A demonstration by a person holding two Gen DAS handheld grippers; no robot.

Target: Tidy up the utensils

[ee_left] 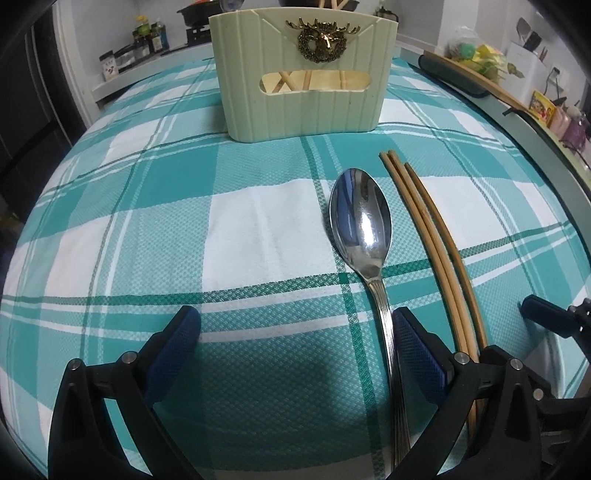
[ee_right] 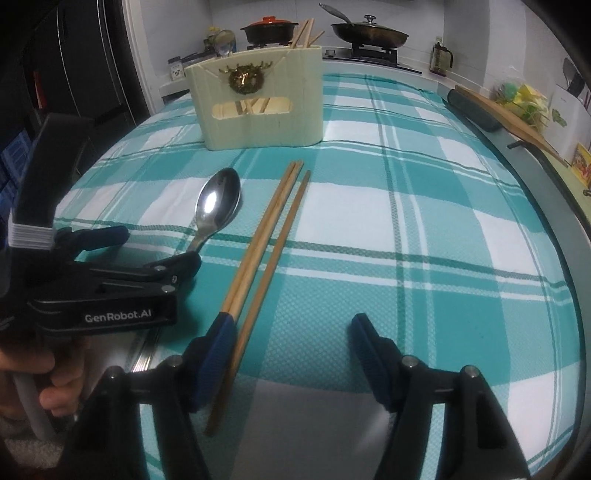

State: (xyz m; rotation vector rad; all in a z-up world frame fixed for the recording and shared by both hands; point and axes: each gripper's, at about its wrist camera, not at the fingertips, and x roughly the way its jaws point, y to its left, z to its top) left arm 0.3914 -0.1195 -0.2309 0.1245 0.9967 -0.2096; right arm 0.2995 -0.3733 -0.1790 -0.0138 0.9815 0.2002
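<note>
A teal and white checked cloth [ee_left: 240, 229] is covering the surface, whose grey rim [ee_right: 546, 192] is curving round on the right; behind it a stove is carrying a red-lidded pot [ee_right: 271, 27] and a lidded pan [ee_right: 369, 33], with bottles [ee_left: 147, 38] standing at the back left. A pale green holder [ee_left: 303, 77] with a brass stag badge is standing upright at the far side, chopsticks already poking out of its top. The spoon [ee_left: 364, 229] is lying bowl up near the middle, its long axis running from the holder toward the cameras, bowl pointing at the holder. Just beside it on the right, three chopsticks [ee_left: 424, 229] are lying nearly parallel, the same way. The left gripper [ee_left: 295, 332] is standing with jaws wide apart, the spoon handle lying against the inside of its right finger, nothing clamped. The right gripper [ee_right: 291, 339] is holding its jaws partly apart, one chopstick lying between them by the left pad, not pinched
</note>
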